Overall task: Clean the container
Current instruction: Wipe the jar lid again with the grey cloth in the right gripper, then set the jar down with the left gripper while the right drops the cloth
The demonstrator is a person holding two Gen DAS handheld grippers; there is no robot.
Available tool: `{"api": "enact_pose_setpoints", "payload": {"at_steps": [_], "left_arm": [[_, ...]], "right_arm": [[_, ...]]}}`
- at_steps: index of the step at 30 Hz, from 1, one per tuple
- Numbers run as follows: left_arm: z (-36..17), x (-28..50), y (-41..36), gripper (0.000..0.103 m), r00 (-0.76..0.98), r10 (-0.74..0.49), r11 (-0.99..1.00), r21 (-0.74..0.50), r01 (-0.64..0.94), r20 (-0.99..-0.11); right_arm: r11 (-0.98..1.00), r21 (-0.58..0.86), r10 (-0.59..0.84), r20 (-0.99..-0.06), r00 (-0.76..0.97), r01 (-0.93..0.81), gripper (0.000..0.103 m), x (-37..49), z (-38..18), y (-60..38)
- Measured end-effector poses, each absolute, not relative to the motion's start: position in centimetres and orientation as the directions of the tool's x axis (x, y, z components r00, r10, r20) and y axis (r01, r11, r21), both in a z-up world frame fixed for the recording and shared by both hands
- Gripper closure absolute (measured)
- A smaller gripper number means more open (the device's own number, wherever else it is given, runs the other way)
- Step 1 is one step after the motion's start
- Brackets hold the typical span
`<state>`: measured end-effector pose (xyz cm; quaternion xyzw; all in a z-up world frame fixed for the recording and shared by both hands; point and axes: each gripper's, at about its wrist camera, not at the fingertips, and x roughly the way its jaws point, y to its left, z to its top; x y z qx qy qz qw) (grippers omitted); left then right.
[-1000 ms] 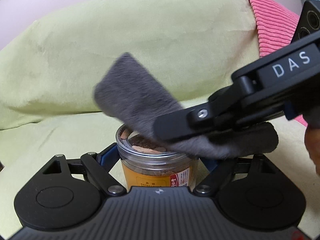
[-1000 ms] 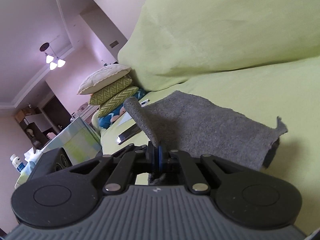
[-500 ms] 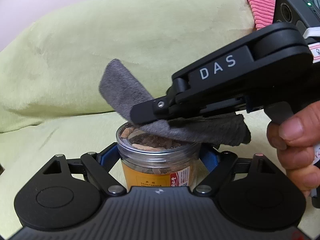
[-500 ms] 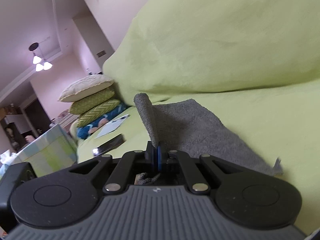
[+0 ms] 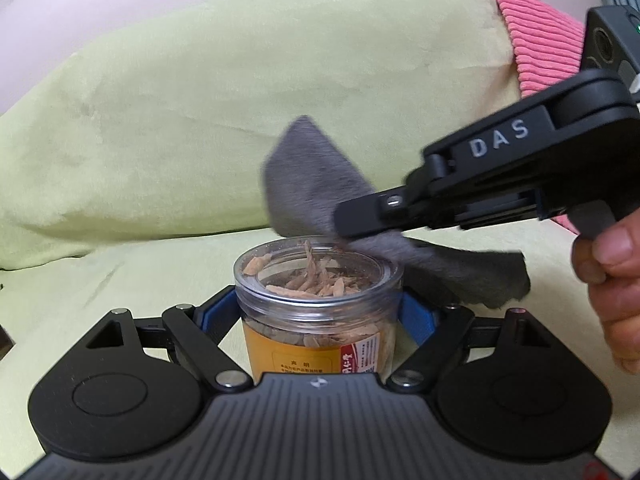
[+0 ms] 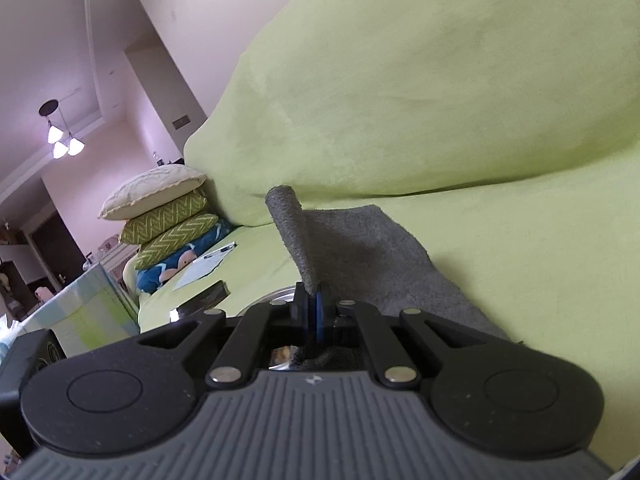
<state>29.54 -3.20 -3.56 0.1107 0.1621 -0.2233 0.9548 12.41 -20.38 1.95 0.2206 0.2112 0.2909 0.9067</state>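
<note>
A clear plastic jar (image 5: 318, 308) with an orange label and dried snack pieces inside stands upright in the left wrist view. My left gripper (image 5: 318, 312) is shut on its sides, blue pads against the wall. Above its right rim my right gripper (image 5: 352, 220) comes in from the right, shut on a grey cloth (image 5: 316, 180) that drapes over the jar's back right rim. In the right wrist view my right gripper (image 6: 313, 308) pinches the grey cloth (image 6: 360, 248), which folds up and trails to the right. The jar's rim (image 6: 276, 294) peeks out just below the fingers.
A lime-green sofa (image 5: 200, 100) lies behind and under the jar. A pink ribbed fabric (image 5: 536, 40) sits at upper right. A hand (image 5: 612, 280) holds the right gripper. Stacked pillows (image 6: 160, 216), a paper with a pen (image 6: 204, 266) and a tissue box (image 6: 80, 312) lie to the left.
The right gripper and cloth have drawn back to the right, uncovering most of the jar's mouth. The jar stays held in the left gripper.
</note>
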Motion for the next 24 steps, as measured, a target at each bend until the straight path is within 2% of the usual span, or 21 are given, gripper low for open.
{"api": "enact_pose_setpoints", "payload": {"at_steps": [15,24], "left_arm": [[-3.1,28.9,-1.3,0.019,0.848,-0.39,0.883,0.117,0.455,-0.358],[-3.1,29.6,0.3,0.019,0.873,-0.356,0.927,-0.006,0.376,-0.334]], "right_arm": [[0.725,0.536,0.621,-0.236,0.748,-0.432,0.101,12.7,1.3,-20.5],[0.8,0.488,0.528,-0.298,0.795,-0.349,0.101,13.1,1.2,-21.6]]}}
